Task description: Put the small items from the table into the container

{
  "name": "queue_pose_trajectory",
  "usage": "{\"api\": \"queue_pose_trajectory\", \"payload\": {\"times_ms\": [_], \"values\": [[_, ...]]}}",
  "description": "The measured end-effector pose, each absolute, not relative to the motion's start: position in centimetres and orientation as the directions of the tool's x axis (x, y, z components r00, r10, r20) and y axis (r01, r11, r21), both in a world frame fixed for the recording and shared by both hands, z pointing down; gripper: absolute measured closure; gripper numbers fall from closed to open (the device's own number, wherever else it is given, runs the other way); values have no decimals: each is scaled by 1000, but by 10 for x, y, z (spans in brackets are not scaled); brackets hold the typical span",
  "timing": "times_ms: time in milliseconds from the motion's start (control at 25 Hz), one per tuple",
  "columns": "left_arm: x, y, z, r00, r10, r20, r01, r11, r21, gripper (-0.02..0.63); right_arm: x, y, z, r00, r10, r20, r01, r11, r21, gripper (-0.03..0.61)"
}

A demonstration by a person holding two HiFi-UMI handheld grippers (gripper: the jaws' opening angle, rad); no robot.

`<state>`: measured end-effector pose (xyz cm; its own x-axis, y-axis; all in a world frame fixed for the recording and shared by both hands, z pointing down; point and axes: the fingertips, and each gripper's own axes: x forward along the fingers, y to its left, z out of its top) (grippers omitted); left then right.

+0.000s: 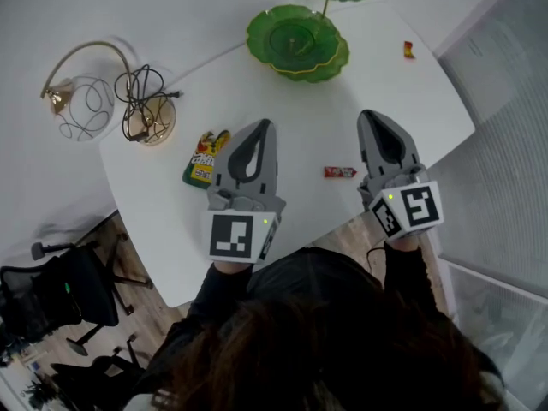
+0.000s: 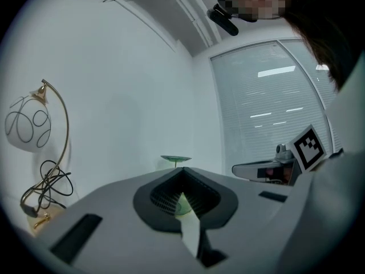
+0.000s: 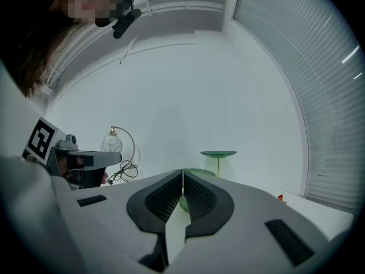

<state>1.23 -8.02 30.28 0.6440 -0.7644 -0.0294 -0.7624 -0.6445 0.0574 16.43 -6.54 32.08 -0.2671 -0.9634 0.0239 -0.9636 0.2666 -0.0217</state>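
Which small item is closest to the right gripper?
The red wrapped bar, lying between the grippers, beside the right gripper. The yellow-green packet is by the left gripper; the tiny red piece lies far off.

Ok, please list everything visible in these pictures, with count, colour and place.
table: one, white, centre
tiered dish: one, green, far middle of table
lamp: one, gold arm, white shade, far left corner
cable: one, black, by the lamp
snack packet: one, green and yellow, near side, left
candy bar: one, red, near side, middle
small sweet: one, red, far right edge
office chair: one, black, floor at left
left gripper: one, grey, near edge, shut
right gripper: one, grey, near edge, shut
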Motion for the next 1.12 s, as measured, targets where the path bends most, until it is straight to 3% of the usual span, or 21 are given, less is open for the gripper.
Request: {"api": "queue_pose_trajectory", "payload": {"times_ms": [800,1120], "values": [[32,-101,299,445,-895,-29,-895,-446,29,611,174,-100,356,-572,-810,130,-818,576,-8,552],[33,-97,296,440,-898,-23,-898,-440,2,611,161,-90,383,-673,-713,198,-728,686,-6,551]]}}
